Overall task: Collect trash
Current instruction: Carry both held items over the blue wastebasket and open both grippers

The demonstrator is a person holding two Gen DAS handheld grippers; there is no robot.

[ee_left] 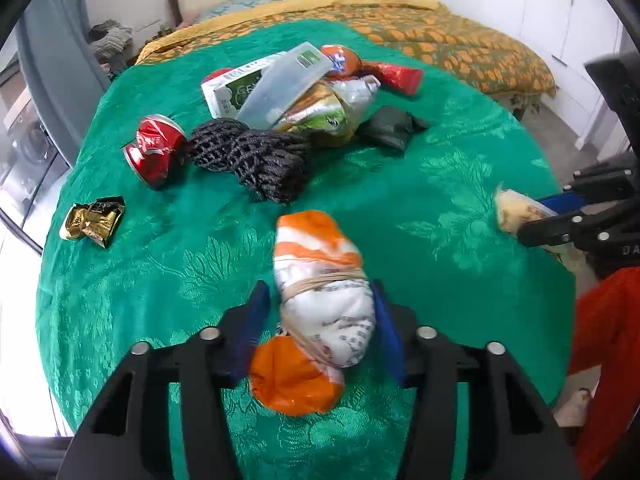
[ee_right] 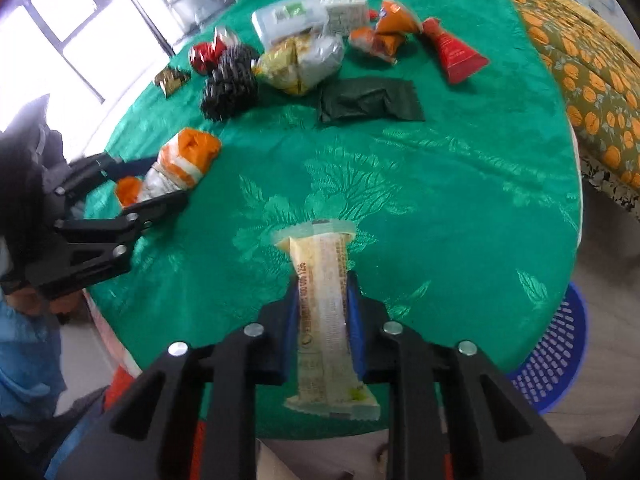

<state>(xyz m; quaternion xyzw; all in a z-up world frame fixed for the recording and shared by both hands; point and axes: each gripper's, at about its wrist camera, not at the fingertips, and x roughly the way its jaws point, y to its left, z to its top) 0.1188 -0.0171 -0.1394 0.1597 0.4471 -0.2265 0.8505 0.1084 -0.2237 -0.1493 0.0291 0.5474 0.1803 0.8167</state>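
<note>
An orange-and-white plastic bundle (ee_left: pixel 320 248) tied with a rubber band sits between the blue pads of my left gripper (ee_left: pixel 318 286), over the near part of the green-clothed round table (ee_left: pixel 440 160). The pads press its sides, so the gripper is shut on it. The right wrist view shows the same bundle (ee_right: pixel 188 152) in the left gripper (ee_right: pixel 170 178). My right gripper (ee_right: pixel 324 278) is shut on a long pale yellow snack wrapper (ee_right: pixel 320 252) near the table's front edge. In the left wrist view that wrapper (ee_left: pixel 512 208) sticks out of the right gripper (ee_left: pixel 530 218).
Farther back lie a crushed red can (ee_left: pixel 154 148), a black net (ee_left: pixel 256 156), a gold wrapper (ee_left: pixel 94 218), a dark green pouch (ee_left: pixel 390 126), a red wrapper (ee_left: pixel 400 74) and a pile of cartons and packets (ee_left: pixel 280 88). A blue basket (ee_right: pixel 556 352) stands on the floor. A bed (ee_left: pixel 440 32) lies beyond.
</note>
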